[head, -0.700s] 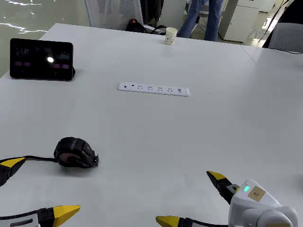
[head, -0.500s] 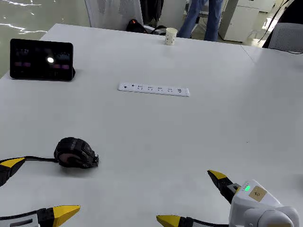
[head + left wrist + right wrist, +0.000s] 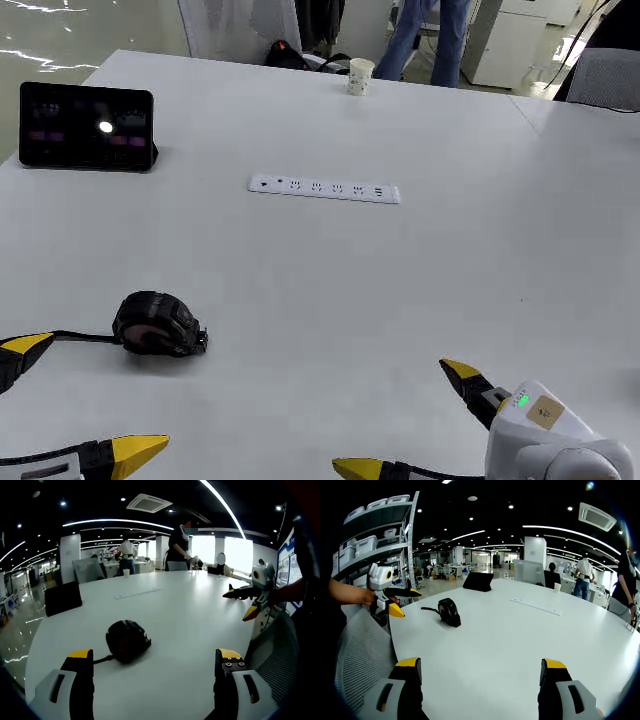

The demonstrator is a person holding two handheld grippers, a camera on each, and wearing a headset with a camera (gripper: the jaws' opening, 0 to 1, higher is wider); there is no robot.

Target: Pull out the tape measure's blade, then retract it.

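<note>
Both grippers sit at the near edge of the white table (image 3: 420,270), low in the head view. Left gripper (image 3: 82,396): jaws spread wide, nothing between them, yellow tips pointing across the table. Right gripper (image 3: 408,418): same, jaws wide apart, holding nothing, white body at the bottom right corner. The two are well apart from each other. In each gripper view the other gripper shows off to the side in a hand, jaws also apart. The tape measure (image 3: 158,323) is a black, rounded case, lying on the table just beyond the left gripper, on the left side of the table and well apart from the right gripper. Neither gripper touches the case. In the left gripper view it sits between the two jaw tips, a bit further out, closer to the left-hand jaw. A thin black strap (image 3: 85,335) runs from the case along the tabletop towards the left gripper's outer jaw tip and ends just beside it; can't tell if it touches. Mid-table: a white power strip (image 3: 324,188), lying flat and crosswise. Far left: a dark tablet (image 3: 87,125), propped up, screen facing this way. Far edge: a paper cup (image 3: 360,76), upright. Past the table a person (image 3: 425,30) in jeans is standing, and a grey chair (image 3: 605,78) is at the far right.
</note>
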